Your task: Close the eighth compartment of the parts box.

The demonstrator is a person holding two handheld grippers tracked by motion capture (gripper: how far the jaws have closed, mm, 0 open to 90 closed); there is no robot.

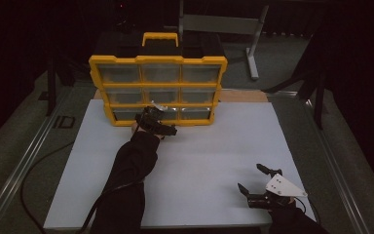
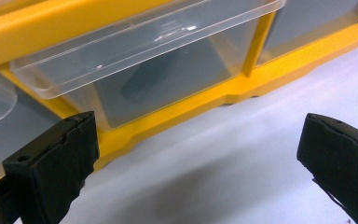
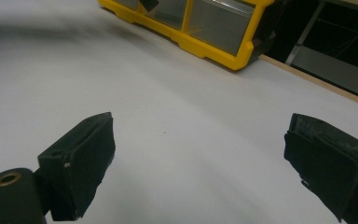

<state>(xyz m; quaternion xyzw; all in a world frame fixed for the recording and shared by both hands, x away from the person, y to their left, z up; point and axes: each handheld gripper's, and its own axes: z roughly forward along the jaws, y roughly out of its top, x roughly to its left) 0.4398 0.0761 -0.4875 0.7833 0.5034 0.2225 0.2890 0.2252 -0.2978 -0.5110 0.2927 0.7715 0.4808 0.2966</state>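
The clear drawer (image 2: 135, 60) in the bottom row of the yellow organizer (image 1: 158, 59) stands partly pulled out, its rim jutting past the frame; whether anything lies inside I cannot tell. The left gripper (image 1: 152, 118) sits just before it with jaws spread and nothing between them, so the drawer seems freed, with loading or shutting it left. The right gripper (image 1: 259, 179) rests well apart on the white counter (image 1: 214, 146), also spread and holding nothing. Nothing blocks the way.

A dim lab: black curtains (image 1: 360, 73), metal-railed table (image 1: 29, 156), white board (image 1: 214, 161).
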